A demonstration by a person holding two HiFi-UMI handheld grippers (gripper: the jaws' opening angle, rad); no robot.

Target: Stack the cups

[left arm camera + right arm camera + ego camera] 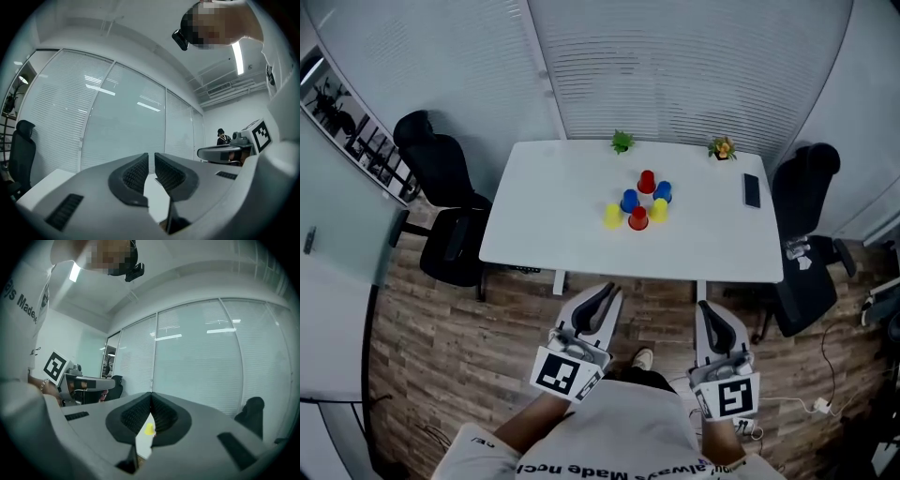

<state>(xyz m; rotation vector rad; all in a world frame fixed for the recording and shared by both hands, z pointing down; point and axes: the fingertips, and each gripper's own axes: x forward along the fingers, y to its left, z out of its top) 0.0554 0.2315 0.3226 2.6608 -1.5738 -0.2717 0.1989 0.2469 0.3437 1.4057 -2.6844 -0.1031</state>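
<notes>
Head view: we hold the left gripper [602, 292] and right gripper [712, 314] short of the worktop [553, 206]. Six cups [639, 202] stand clustered mid-worktop, unstacked.

Left gripper view: jaws narrowly apart, empty.

Right gripper view: jaws together, empty; a yellow cup [149, 429] lies beyond.

Stacking has not begun. We judge the next move calls for reaching in and widening the jaws.

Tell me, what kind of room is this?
Probably an office meeting room: there is a white table, black office chairs on either side of it, and slatted blinds on the glass walls behind.
</notes>
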